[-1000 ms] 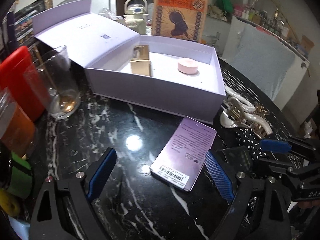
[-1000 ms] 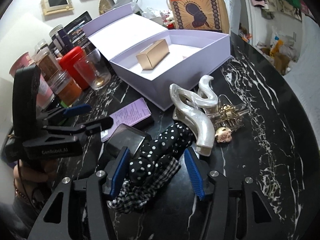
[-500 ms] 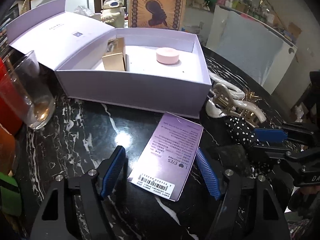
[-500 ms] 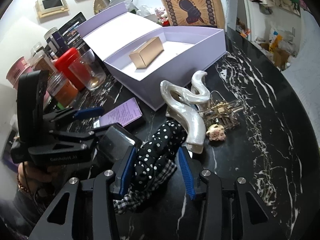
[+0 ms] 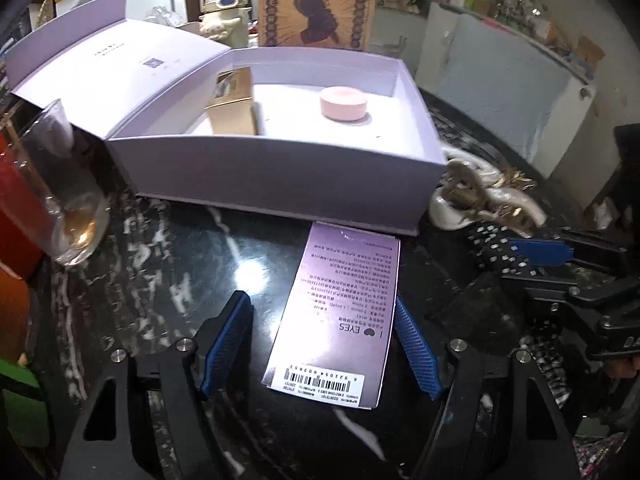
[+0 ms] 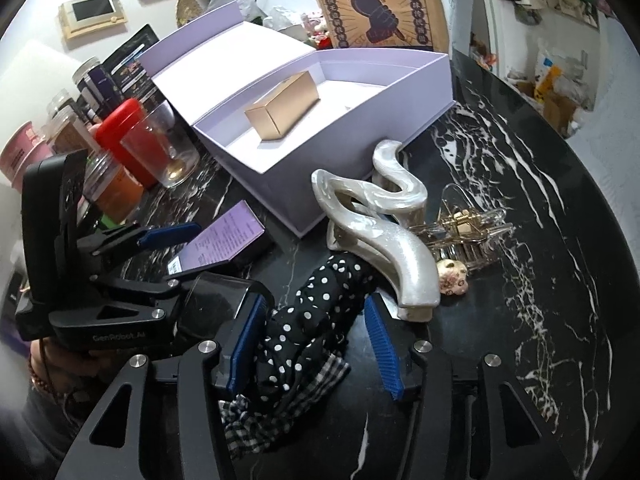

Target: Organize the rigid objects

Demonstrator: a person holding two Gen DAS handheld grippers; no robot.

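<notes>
My right gripper (image 6: 318,344) sits at the bottom of the frame, its blue pads astride the black polka-dot scrunchie (image 6: 316,312); the jaws have just been opening and a gap shows on the right side. A checked scrunchie (image 6: 280,404) lies under it. My left gripper (image 6: 188,248) reaches in from the left around the purple card box (image 6: 224,240). The pearl hair claw (image 6: 384,240) lies mid-frame, against the open lilac box (image 6: 360,136) that holds a gold carton (image 6: 282,106).
</notes>
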